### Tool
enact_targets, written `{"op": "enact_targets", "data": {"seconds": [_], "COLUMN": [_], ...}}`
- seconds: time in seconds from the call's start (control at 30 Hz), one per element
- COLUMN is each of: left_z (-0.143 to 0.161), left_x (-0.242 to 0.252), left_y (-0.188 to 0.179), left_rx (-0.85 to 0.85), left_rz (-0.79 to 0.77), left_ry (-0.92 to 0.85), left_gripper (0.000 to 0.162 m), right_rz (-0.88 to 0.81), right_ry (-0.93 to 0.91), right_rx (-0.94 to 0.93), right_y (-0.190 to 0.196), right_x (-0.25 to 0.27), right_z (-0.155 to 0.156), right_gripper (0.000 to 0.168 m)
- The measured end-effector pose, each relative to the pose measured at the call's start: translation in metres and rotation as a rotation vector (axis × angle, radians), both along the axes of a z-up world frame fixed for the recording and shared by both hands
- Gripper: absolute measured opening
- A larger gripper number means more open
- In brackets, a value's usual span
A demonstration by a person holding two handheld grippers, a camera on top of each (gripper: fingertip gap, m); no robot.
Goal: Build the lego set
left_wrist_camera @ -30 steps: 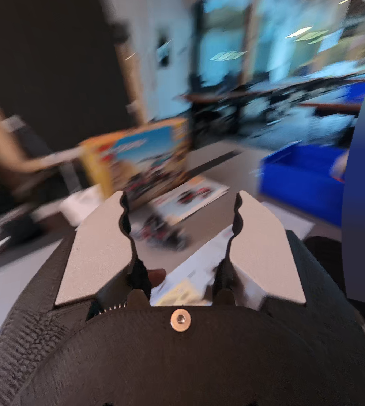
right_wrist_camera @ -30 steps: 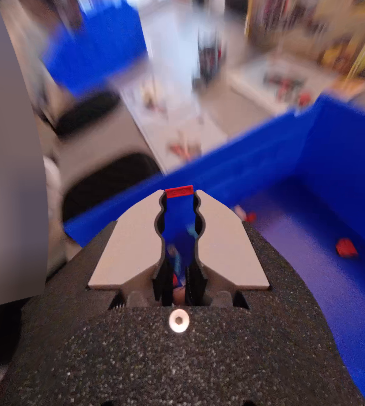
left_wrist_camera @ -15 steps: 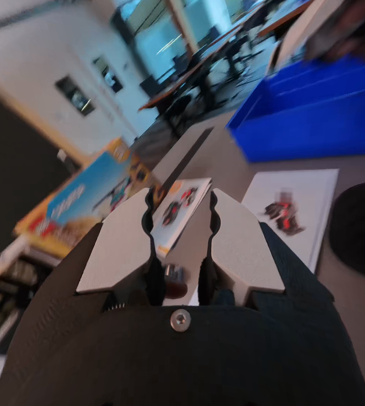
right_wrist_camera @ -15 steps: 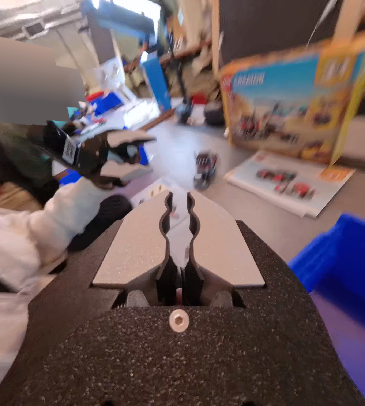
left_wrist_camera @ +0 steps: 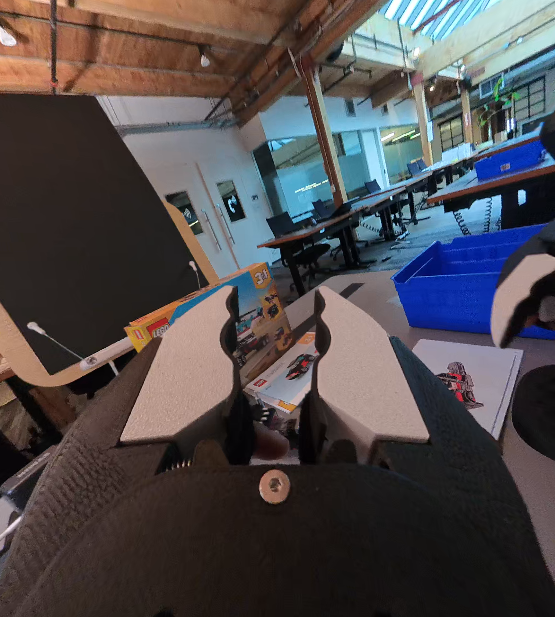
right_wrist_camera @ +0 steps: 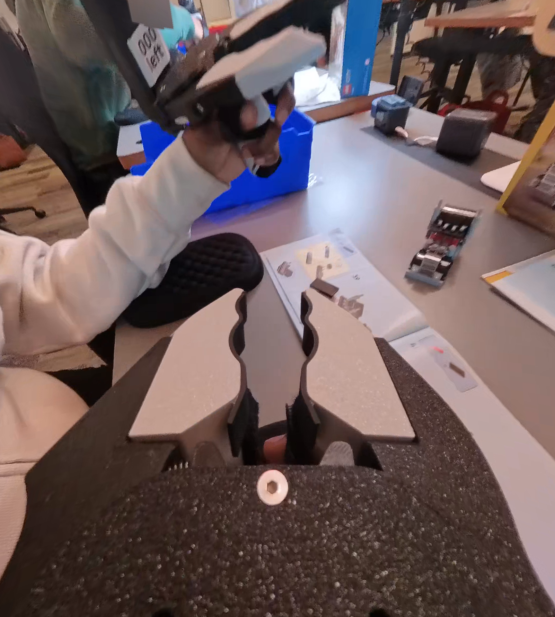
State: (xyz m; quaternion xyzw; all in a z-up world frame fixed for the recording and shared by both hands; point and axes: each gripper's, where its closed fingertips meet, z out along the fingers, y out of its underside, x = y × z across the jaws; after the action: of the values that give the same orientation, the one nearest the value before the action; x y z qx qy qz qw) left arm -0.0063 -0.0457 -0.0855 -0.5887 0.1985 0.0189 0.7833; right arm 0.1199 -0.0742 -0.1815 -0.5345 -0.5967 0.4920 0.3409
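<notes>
Left wrist view: left gripper (left_wrist_camera: 274, 312) raised off the table, jaws spread, nothing between them. Box (left_wrist_camera: 262, 320) stands upright behind the booklets, probably kept as reference. Right gripper (left_wrist_camera: 536, 300) hangs at the right edge by the blue bin (left_wrist_camera: 446, 293).

Right wrist view: right gripper (right_wrist_camera: 272, 312) spread and empty above the open manual (right_wrist_camera: 333, 277). Part-built car (right_wrist_camera: 439, 247) sits on the table (right_wrist_camera: 369, 187), near the box, untouched.

Change: a second ago this claw pinched a red piece over the bin; that piece is gone now. Left jaws are narrower than they were.
</notes>
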Motion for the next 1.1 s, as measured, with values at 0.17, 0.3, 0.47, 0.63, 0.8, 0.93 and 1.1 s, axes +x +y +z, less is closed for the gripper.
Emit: {"op": "enact_targets", "data": {"seconds": [0.17, 0.3, 0.47, 0.63, 0.8, 0.93, 1.1], "left_z": [0.003, -0.013, -0.041, -0.058, -0.082, -0.085, -0.082], "left_x": [-0.009, -0.018, -0.025, -0.018, -0.004, 0.000, -0.004], "left_y": [-0.006, 0.006, 0.022, 0.034, 0.043, 0.040, 0.039], "left_rx": [0.014, -0.037, -0.191, -0.262, -0.351, -0.350, -0.338], "left_rz": [-0.054, 0.007, 0.049, 0.008, -0.032, -0.031, -0.070], "left_ry": [-0.076, -0.043, -0.005, -0.028, 0.029, 0.092, -0.012], "left_gripper": [0.044, 0.044, 0.046, 0.046, 0.047, 0.049, 0.049], "right_rz": [0.040, 0.062, -0.038, -0.148, -0.254, -0.309, -0.298], "right_ry": [0.001, -0.018, 0.009, 0.017, 0.072, 0.164, 0.125], "right_rx": [0.012, 0.026, -0.019, -0.071, -0.086, -0.224, -0.127], "right_y": [-0.010, -0.005, 0.026, 0.062, 0.099, 0.109, 0.099], "right_x": [-0.006, -0.010, -0.012, -0.015, -0.016, -0.017, -0.022], "right_z": [-0.015, -0.030, -0.042, -0.040, -0.034, -0.020, -0.021], "right_gripper": [0.031, 0.033, 0.032, 0.034, 0.031, 0.032, 0.034]}}
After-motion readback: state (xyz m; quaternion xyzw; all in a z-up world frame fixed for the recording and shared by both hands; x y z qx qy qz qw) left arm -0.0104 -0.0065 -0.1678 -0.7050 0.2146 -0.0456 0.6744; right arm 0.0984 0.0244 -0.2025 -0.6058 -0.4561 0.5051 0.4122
